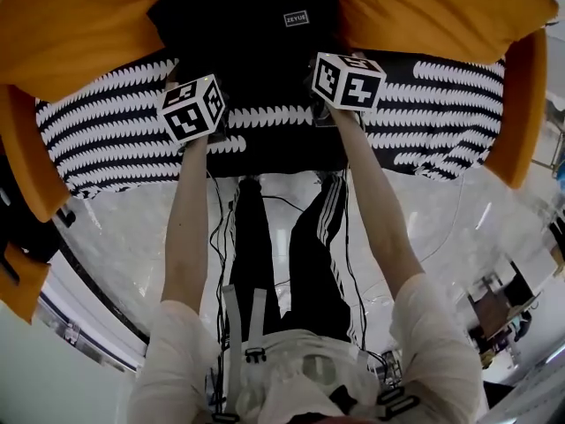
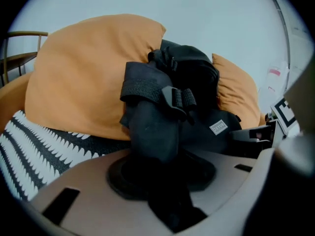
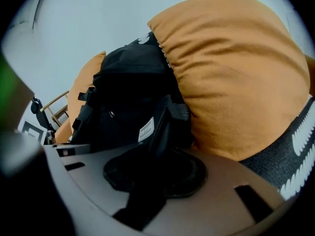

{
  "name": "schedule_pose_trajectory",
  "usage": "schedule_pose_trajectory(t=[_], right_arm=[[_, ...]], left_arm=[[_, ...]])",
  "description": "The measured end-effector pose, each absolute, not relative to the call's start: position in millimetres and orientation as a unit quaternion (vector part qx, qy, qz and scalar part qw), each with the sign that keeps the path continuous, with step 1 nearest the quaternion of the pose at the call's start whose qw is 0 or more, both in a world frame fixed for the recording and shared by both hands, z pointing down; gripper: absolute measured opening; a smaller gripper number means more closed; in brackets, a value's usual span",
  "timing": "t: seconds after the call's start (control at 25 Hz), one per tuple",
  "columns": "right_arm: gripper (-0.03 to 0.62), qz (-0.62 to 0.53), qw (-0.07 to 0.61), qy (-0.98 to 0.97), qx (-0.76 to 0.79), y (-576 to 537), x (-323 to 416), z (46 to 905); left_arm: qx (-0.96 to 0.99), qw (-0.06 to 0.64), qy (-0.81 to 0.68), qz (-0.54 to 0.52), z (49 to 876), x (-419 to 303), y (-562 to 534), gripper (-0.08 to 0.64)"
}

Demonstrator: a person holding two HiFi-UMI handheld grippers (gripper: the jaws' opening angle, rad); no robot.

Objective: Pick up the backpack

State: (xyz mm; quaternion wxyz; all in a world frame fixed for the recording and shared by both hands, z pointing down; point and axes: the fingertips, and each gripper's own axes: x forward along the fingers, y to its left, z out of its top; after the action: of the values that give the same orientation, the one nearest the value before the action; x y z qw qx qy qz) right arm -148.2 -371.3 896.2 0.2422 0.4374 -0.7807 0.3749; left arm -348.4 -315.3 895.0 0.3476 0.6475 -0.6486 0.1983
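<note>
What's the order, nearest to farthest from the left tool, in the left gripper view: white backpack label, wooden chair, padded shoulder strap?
1. padded shoulder strap: centre, right at the front.
2. white backpack label: right of centre, a little farther back.
3. wooden chair: far left edge, beyond the orange pillow.

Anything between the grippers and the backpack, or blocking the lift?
Nothing visible. The left gripper and right gripper each hold a strap of the backpack. The orange cushions lean against both its sides; nothing lies on top.
</note>
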Motion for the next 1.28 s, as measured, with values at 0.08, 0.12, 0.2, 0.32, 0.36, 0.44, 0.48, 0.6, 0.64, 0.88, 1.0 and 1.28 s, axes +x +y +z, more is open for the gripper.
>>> schedule_pose_trajectory(t=[0.08,0.12,0.2,0.32,0.36,0.44,0.48,0.6,0.64,0.88,1.0,1.28], right_arm=[[0.104,0.369,0.242,-0.784,0.436,-364,-151,878],[0.101,0.369,0.241,-0.785,0.435,-360,-153,868],[0.097,0.367,0.240,-0.787,0.434,-357,-155,848],[0.094,0.364,0.237,-0.788,0.437,-358,-155,821],[0.092,0.363,0.237,-0.788,0.437,-356,-155,810],[0.089,0.362,0.235,-0.789,0.437,-347,-159,787],[0.087,0.361,0.232,-0.790,0.438,-342,-162,774],[0.081,0.349,0.221,-0.796,0.443,-333,-169,731],[0.080,0.344,0.218,-0.798,0.445,-332,-167,715],[0.075,0.289,0.189,-0.820,0.456,-353,-150,603],[0.075,0.259,0.166,-0.832,0.462,-355,-141,535],[0.075,0.212,0.100,-0.851,0.470,-335,-131,395]], left_arm=[[0.652,0.333,-0.655,0.188,874,-350,-308,0.147],[0.654,0.326,-0.658,0.184,862,-352,-305,0.143],[0.656,0.314,-0.662,0.181,837,-354,-304,0.135],[0.663,0.295,-0.663,0.185,804,-352,-308,0.129],[0.665,0.289,-0.663,0.186,792,-352,-307,0.127],[0.667,0.278,-0.665,0.187,767,-356,-300,0.124],[0.668,0.273,-0.667,0.185,754,-359,-294,0.123],[0.669,0.264,-0.674,0.169,714,-366,-282,0.120],[0.668,0.263,-0.677,0.161,700,-364,-280,0.120],[0.670,0.238,-0.696,0.105,600,-348,-295,0.118],[0.676,0.209,-0.702,0.083,536,-339,-296,0.117],[0.692,0.115,-0.711,0.052,385,-329,-279,0.115]])
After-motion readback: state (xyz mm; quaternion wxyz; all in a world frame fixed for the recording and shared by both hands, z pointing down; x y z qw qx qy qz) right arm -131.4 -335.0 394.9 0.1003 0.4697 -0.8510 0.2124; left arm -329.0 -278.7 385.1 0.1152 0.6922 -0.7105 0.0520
